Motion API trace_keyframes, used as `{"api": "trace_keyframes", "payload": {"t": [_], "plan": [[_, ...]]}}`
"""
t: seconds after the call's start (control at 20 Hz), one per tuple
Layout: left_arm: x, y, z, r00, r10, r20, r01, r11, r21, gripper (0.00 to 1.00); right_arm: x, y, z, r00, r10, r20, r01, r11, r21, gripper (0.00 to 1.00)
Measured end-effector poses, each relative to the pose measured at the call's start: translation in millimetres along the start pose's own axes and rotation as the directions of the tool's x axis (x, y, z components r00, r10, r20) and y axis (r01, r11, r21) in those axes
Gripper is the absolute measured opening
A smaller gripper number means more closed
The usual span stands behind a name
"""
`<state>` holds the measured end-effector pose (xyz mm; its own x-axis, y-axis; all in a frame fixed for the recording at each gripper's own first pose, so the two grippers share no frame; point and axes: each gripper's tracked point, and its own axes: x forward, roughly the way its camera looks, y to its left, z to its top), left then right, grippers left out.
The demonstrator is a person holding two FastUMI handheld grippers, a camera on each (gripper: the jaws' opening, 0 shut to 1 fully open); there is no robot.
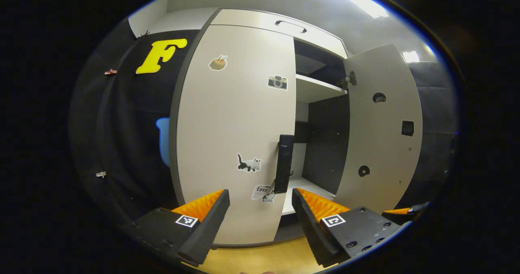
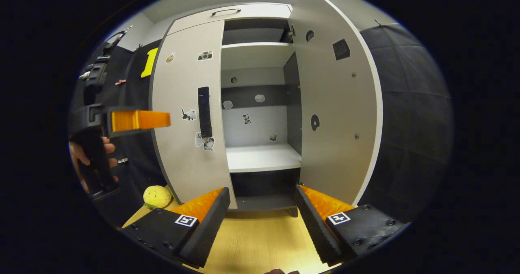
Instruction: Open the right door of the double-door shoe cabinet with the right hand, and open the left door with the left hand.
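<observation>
The white shoe cabinet's right door (image 1: 382, 132) (image 2: 337, 103) stands swung wide open, baring shelves (image 2: 262, 156) inside. Its left door (image 1: 237, 124) (image 2: 187, 111) is closed, with stickers and a dark vertical handle (image 1: 283, 163) (image 2: 204, 111) at its inner edge. My left gripper (image 1: 260, 197) is open, a short way in front of that handle, holding nothing. My right gripper (image 2: 262, 195) is open too, back from the cabinet and facing the open compartment. In the right gripper view the left gripper (image 2: 138, 120) and the hand (image 2: 87, 154) holding it show at the left.
The cabinet stands on a light wooden surface (image 2: 256, 241). A yellow plush toy (image 2: 157, 196) lies on it left of the cabinet's base. A drawer front with a handle (image 1: 290, 25) tops the cabinet. Black cloth walls flank both sides.
</observation>
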<state>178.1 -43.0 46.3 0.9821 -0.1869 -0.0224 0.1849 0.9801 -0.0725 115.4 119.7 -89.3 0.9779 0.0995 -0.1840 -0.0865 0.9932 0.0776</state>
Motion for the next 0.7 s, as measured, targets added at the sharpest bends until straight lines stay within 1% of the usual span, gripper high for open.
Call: {"api": "trace_keyframes", "payload": {"t": [0.1, 0.2, 0.25, 0.4, 0.6, 0.7], "plan": [[19, -11, 2, 1.0, 0.0, 0.0, 0.0, 1.0, -0.012, 0.95, 3, -3, -9, 1.0, 0.018, -0.021, -0.018, 1.0, -0.007, 1.0], [36, -19, 6, 1.0, 0.008, 0.001, -0.008, 1.0, -0.005, 0.95, 7, -2, -13, 0.998, 0.049, -0.041, -0.048, 0.999, 0.007, 1.0], [44, -22, 8, 1.0, 0.014, -0.004, -0.014, 1.0, 0.01, 0.95, 9, -1, -11, 0.997, 0.065, -0.037, -0.064, 0.998, 0.014, 0.99], [70, -33, 12, 0.999, 0.031, -0.007, -0.031, 0.997, 0.065, 0.95, 15, -1, -13, 0.994, 0.104, -0.035, -0.104, 0.995, 0.001, 0.99], [97, -35, 6, 0.994, 0.112, -0.019, -0.11, 0.989, 0.096, 0.95, 14, -3, -26, 0.984, 0.165, -0.067, -0.166, 0.986, 0.003, 0.98], [107, -35, 7, 0.99, 0.139, -0.013, -0.137, 0.983, 0.12, 0.88, 18, -5, -32, 0.98, 0.182, -0.083, -0.182, 0.983, 0.006, 0.99]]}}
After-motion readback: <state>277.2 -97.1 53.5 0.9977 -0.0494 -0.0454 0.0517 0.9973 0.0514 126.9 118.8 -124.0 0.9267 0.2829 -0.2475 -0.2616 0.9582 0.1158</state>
